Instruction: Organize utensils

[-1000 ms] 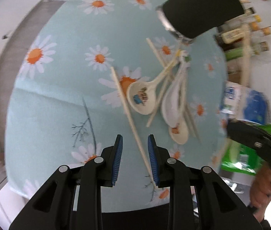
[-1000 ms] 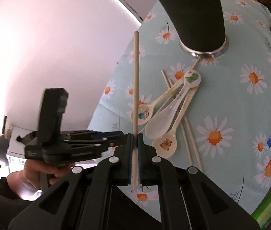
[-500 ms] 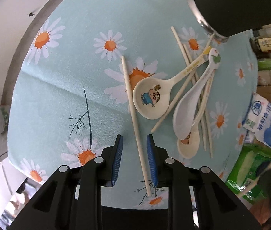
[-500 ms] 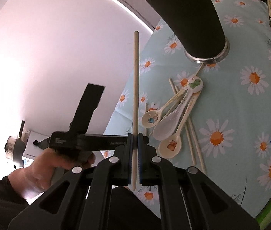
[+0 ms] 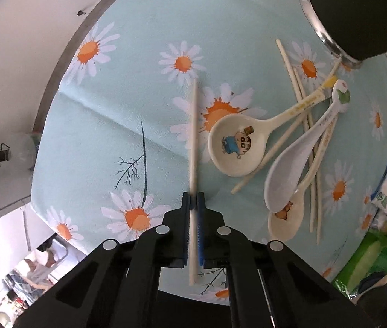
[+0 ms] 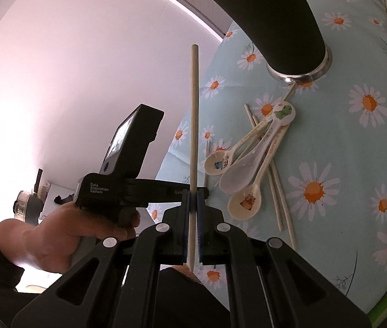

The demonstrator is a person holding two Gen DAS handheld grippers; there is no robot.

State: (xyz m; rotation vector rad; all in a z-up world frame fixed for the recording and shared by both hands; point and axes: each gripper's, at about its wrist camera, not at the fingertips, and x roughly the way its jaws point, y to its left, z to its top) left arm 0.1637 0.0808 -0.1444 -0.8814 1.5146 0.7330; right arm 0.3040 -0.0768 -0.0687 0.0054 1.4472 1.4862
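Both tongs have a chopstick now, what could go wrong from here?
1. The left tongs grip the pale chopstick on the daisy cloth near one end; lifting may let it pivot and nudge the cartoon-print white spoon right beside it.
2. The right tongs hold a wooden chopstick upright close to the black cup; a swing could tip the cup.

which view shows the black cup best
The right wrist view: the black cup shows nearly whole, from its rim down to its metal base on the cloth. The left wrist view catches only its base and lower wall, cropped at the top right corner.
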